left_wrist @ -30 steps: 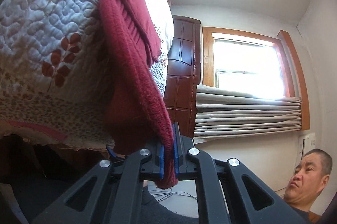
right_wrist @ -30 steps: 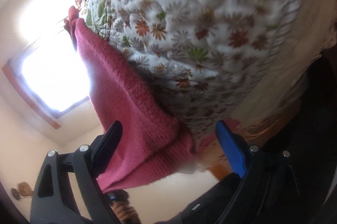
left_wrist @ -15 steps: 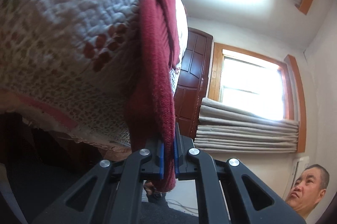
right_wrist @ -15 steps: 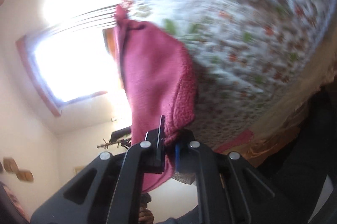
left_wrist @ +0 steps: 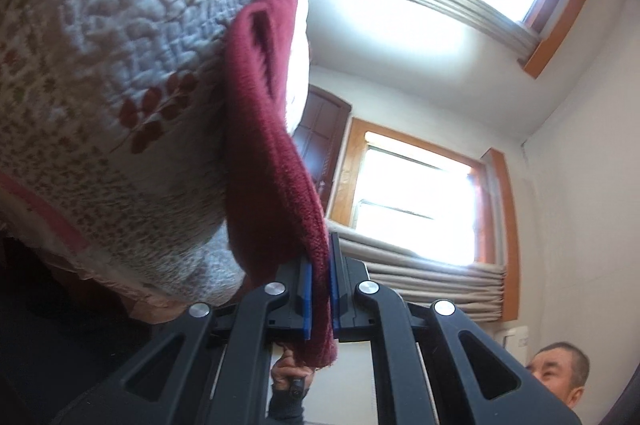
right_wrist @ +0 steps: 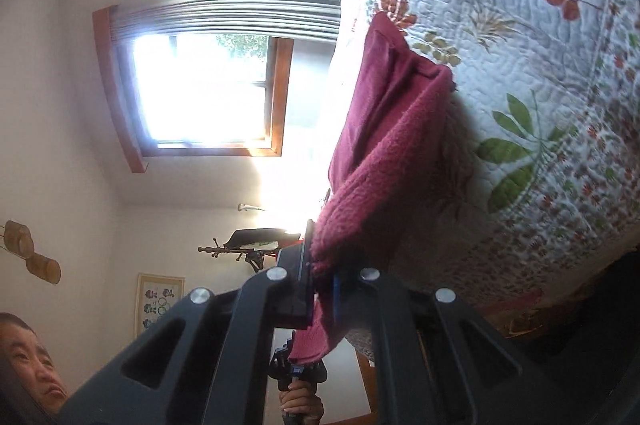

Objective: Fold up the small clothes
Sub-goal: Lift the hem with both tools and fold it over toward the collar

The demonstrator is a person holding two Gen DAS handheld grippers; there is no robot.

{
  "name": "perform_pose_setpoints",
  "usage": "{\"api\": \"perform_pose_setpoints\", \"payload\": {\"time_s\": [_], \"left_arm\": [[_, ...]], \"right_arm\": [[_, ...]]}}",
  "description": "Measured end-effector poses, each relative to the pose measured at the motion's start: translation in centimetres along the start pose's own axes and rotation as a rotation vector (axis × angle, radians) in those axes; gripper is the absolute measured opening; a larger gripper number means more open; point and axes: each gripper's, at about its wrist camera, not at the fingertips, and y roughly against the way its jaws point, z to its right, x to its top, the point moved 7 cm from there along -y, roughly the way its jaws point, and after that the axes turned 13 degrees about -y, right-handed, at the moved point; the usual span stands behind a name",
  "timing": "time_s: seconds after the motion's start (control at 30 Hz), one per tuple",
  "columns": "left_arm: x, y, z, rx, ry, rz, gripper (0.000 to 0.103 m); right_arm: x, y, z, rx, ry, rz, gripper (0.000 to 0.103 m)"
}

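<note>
Garment, dark red fleece [left_wrist: 264, 161], centre frame, against white floral quilted bedspread [left_wrist: 100, 73]; edges pinched by black left gripper [left_wrist: 319, 299] and black right gripper [right_wrist: 322, 299], both pressed together on cloth.

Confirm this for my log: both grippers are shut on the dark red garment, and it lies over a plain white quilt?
Not quite. The quilt is floral, printed with red and green leaves, as the right wrist view shows. The rest holds: left gripper and right gripper are shut on the dark red garment.
</note>
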Motion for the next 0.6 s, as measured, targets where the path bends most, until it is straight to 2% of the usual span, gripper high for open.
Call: {"api": "perform_pose_setpoints", "payload": {"time_s": [0.13, 0.3, 0.47, 0.6], "left_arm": [[3.2, -1.5, 0.8, -0.024, 0.030, 0.049, 0.006], [7.2, -4.1, 1.4, -0.026, 0.060, 0.097, 0.006], [11.3, -6.9, -0.1, 0.022, 0.107, 0.131, 0.006], [14.5, -8.8, -2.4, 0.080, 0.138, 0.155, 0.006]], "right_arm": [[1.6, -1.3, -2.6, 0.007, 0.029, -0.012, 0.005], [4.3, -3.9, -4.6, -0.028, 0.048, -0.022, 0.005], [8.0, -7.9, -5.2, -0.100, 0.061, -0.037, 0.005], [11.7, -11.8, -4.1, -0.181, 0.046, -0.053, 0.005]]}}
